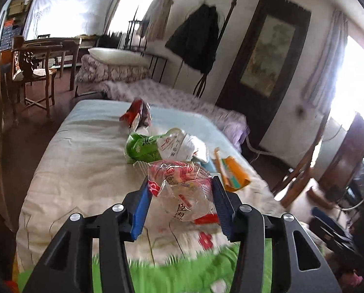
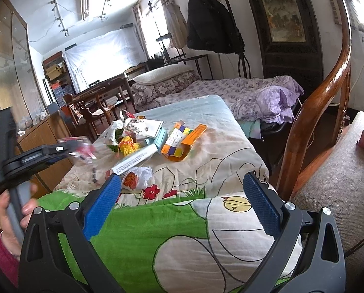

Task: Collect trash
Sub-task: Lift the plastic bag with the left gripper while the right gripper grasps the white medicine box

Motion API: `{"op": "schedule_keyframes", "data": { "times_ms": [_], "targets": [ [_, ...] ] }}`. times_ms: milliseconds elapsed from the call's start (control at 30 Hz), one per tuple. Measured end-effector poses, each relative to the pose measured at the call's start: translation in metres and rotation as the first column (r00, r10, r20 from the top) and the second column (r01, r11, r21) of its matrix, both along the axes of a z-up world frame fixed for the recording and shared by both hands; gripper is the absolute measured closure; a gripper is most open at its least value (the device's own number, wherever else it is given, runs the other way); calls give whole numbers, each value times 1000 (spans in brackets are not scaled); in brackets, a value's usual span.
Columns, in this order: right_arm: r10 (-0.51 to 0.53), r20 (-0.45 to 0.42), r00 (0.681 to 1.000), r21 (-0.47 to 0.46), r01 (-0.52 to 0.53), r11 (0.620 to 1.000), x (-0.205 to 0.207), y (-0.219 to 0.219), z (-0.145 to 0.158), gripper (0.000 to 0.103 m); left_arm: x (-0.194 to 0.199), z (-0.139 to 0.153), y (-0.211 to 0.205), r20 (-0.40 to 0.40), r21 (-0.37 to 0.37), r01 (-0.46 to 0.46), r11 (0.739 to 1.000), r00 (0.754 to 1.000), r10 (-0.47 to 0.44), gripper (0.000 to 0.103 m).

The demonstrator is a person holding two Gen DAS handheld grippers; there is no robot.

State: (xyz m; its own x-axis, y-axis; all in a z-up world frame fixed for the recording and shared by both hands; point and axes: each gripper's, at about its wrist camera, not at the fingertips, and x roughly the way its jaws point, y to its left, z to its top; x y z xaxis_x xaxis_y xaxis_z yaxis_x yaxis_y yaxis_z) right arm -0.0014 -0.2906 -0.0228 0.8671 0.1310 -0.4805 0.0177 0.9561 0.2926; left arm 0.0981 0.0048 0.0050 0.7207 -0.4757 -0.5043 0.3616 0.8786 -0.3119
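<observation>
Crinkly clear snack wrapper (image 1: 182,190) sits clamped between my left fingers (image 1: 180,204); I should keep squeezing firmly. Right fingers (image 2: 184,204) spread apart, empty, above the bed (image 2: 206,146).

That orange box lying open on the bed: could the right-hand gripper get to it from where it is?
Probably yes. The right gripper has its jaws wide open and empty, and the orange box lies ahead on the bedspread with only bare cloth between them.

Crinkled clear glossy plastic wrapper (image 1: 182,190) with red print, left gripper (image 1: 180,195) matt black plastic arms, ribbed blue pads, bright metal rivets, printed cotton bedsheet (image 2: 206,161) matt, orange cardboard box (image 2: 182,144) smooth, chair (image 2: 316,112) lacquered glossy wood.
</observation>
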Motion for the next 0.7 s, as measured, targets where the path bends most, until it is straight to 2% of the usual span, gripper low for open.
{"op": "schedule_keyframes", "data": {
  "times_ms": [67,167,233,400,600,700],
  "targets": [
    [13,-23,1000,1,-13,1000,5,3,0,7,-14,2,3,23,-10,8,1000,1000,-8,54],
    [64,-75,995,69,-59,996,29,13,0,7,-26,1,0,33,13,15,1000,999,-15,54],
    [79,-77,994,103,-71,992,46,25,0,7,-29,2,-4,47,32,8,999,999,-9,54],
    [132,-127,983,81,-122,989,102,61,-3,7,-33,1,0,64,10,-4,1000,998,3,54],
    [157,-248,956,232,-99,968,154,66,-24,8,-36,0,0,68,-13,14,1000,998,-13,54],
    [161,-301,940,302,-66,951,171,66,-41,16,-38,0,0,69,-21,25,999,997,-24,54]
  ]
}}
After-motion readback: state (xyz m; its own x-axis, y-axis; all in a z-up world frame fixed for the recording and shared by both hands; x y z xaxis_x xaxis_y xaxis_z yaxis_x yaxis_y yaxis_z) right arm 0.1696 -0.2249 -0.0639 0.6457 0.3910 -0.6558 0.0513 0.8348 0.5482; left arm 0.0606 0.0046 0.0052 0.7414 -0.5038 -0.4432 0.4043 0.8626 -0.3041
